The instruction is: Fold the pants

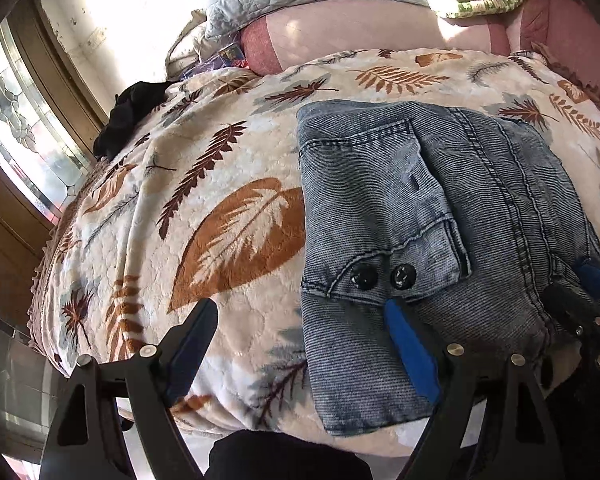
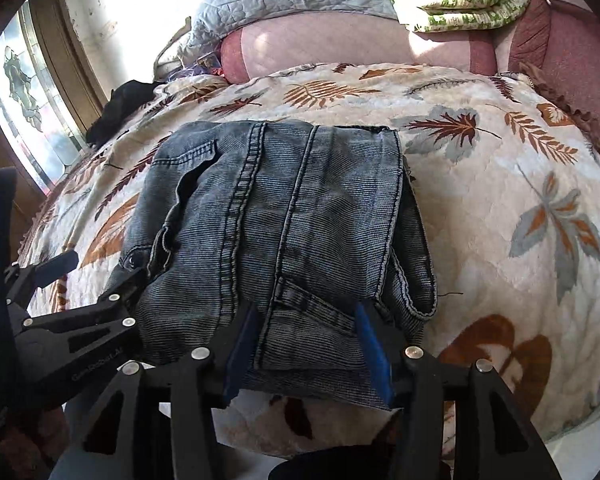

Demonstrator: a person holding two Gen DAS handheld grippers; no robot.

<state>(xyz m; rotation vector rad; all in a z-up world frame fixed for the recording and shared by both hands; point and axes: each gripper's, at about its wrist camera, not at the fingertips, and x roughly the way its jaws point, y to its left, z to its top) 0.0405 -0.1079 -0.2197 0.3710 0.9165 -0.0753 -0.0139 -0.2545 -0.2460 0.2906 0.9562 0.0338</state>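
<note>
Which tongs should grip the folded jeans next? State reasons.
Right, probably: the right tongs straddle the jeans at the near edge, fabric between open jaws. The left tongs sit off-side, half over the blanket.

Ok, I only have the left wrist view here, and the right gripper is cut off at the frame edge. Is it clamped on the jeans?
Observer: No. The right wrist view shows the right gripper with jaws apart over the near edge of the jeans. The denim lies flat, not pinched.
Operator: And the jeans' right side?
Observer: Folded layers are stacked there, and a hem curls out at the near corner.
Operator: Anything loose?
Observer: A dark thread trails from that corner onto the blanket.
</note>
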